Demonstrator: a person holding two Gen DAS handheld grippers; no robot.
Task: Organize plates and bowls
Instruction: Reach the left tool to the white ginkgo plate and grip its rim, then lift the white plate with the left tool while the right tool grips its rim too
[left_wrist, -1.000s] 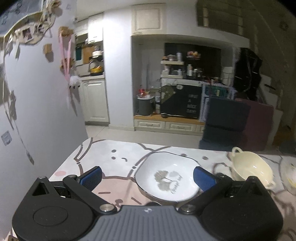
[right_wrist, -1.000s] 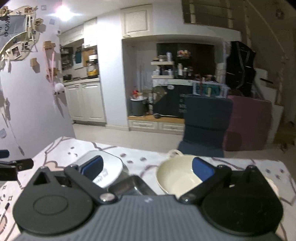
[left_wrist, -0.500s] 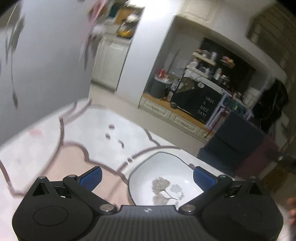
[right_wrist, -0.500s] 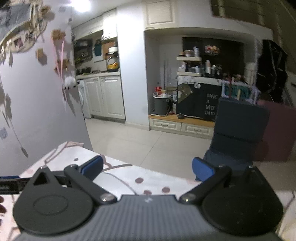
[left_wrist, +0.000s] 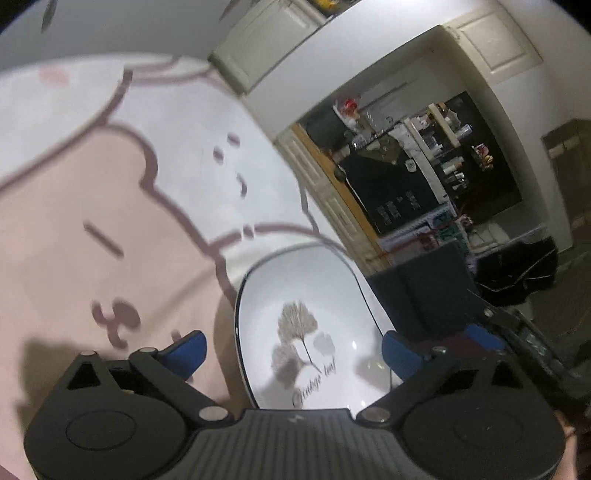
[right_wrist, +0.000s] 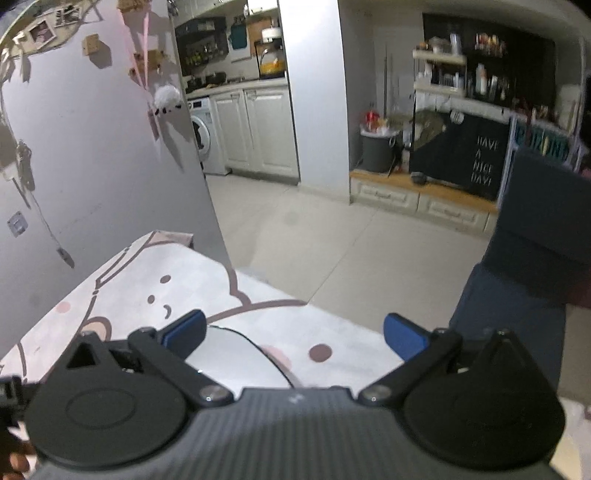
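Note:
A white plate (left_wrist: 306, 332) with a thin black rim and a grey leaf print lies on the pink and white cartoon tablecloth (left_wrist: 92, 221). My left gripper (left_wrist: 291, 350) hangs open above it, tilted, with the blue pads on either side of the plate. In the right wrist view the same plate (right_wrist: 236, 354) shows only as a white edge under my right gripper (right_wrist: 293, 332), which is open and holds nothing. The other gripper's blue finger (left_wrist: 484, 338) shows at the right of the left wrist view. No bowl is in view.
The table's far edge (right_wrist: 266, 284) drops to a tiled floor. A grey wall panel (right_wrist: 92, 147) stands along the table's left side. A dark blue chair (right_wrist: 517, 288) stands beyond the table at the right. Kitchen cabinets and shelves fill the background.
Both grippers have swung left and the left one has tilted down over the plate. The cream bowl has left both views. Both stay open.

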